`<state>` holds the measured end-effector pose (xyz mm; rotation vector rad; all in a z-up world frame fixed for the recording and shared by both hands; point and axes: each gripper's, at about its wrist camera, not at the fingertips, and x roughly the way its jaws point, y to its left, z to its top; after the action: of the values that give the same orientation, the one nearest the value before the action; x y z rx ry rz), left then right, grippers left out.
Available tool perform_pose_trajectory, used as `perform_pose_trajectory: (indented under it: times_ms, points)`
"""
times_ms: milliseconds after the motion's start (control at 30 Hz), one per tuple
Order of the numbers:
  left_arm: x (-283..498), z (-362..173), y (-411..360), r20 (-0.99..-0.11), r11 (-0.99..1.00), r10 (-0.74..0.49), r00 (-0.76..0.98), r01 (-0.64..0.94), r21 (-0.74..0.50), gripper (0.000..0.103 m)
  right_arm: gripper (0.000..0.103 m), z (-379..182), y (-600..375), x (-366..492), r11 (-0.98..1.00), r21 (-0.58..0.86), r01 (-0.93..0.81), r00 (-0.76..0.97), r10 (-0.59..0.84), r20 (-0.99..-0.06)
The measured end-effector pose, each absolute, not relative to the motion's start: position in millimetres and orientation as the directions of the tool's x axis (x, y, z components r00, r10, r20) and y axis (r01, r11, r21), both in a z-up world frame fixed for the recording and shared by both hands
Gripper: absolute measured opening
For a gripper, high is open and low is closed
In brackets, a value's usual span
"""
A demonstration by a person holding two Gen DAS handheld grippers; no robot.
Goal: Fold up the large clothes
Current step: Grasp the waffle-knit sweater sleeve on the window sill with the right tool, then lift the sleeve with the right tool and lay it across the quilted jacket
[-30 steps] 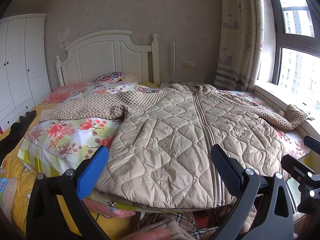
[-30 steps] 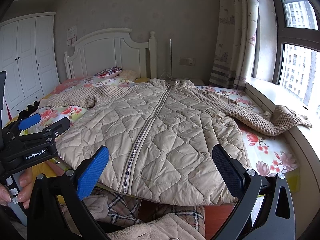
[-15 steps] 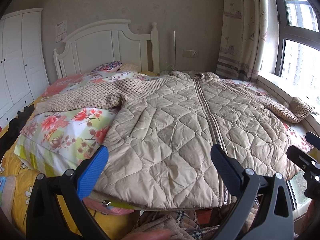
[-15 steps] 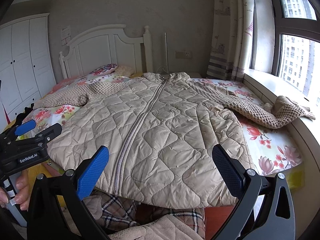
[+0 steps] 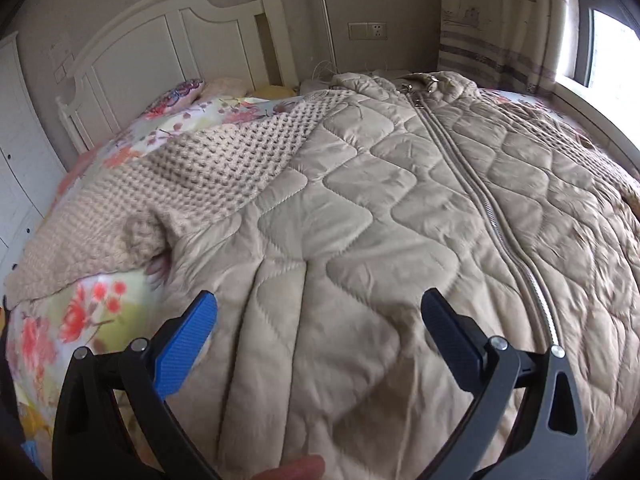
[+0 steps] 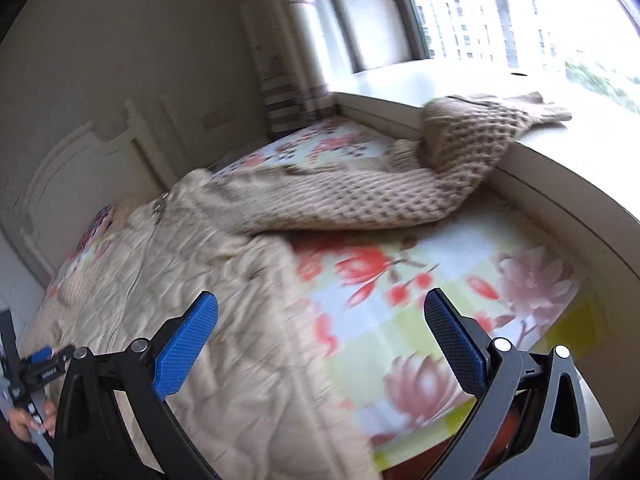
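Note:
A beige quilted jacket (image 5: 380, 216) with a zipper lies spread face up on the floral bed (image 5: 92, 320). Its knitted left sleeve (image 5: 192, 184) stretches out to the left. My left gripper (image 5: 320, 312) is open and empty, low over the jacket's lower left part. My right gripper (image 6: 320, 312) is open and empty over the jacket's right edge (image 6: 240, 320) and the bedsheet (image 6: 420, 292). The knitted right sleeve (image 6: 380, 184) runs to the windowsill, its cuff (image 6: 500, 116) resting on the sill. The left gripper also shows in the right wrist view (image 6: 40, 364).
A white headboard (image 5: 180, 40) stands at the back with pillows (image 5: 176, 94) below it. A curtain (image 5: 500, 20) and window are on the right. The white windowsill (image 6: 560, 184) borders the bed's right side. A white wardrobe (image 5: 16, 140) is at the left.
Both grippers have moved forward and lower over the bed. The right gripper has swung to the right, toward the knitted sleeve and windowsill. Both remain open.

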<state>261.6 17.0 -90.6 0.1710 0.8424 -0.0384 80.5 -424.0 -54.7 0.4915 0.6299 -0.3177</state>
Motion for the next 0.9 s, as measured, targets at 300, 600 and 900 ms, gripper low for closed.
perform_pose_trajectory:
  times_ms: [300, 600, 900]
  points:
    - [286, -118, 27, -0.787, 0.995, -0.03, 0.616, 0.09, 0.033, 0.101, 0.088, -85, -555, 145, 0.679, 0.383, 0.626, 0.697, -0.267, -0.665]
    - [285, -122, 34, -0.793, 0.997, -0.057, 0.606, 0.079, -0.012, 0.101, 0.019, -73, -546, 196, 0.705, 0.261, 0.66, 0.66, -0.377, -0.65]
    - [288, -122, 34, -0.792, 0.997, -0.062, 0.608, 0.077, -0.019, 0.101, 0.019, 26, -342, 297, 0.958, -0.144, 0.246, 0.878, -0.284, -0.385]
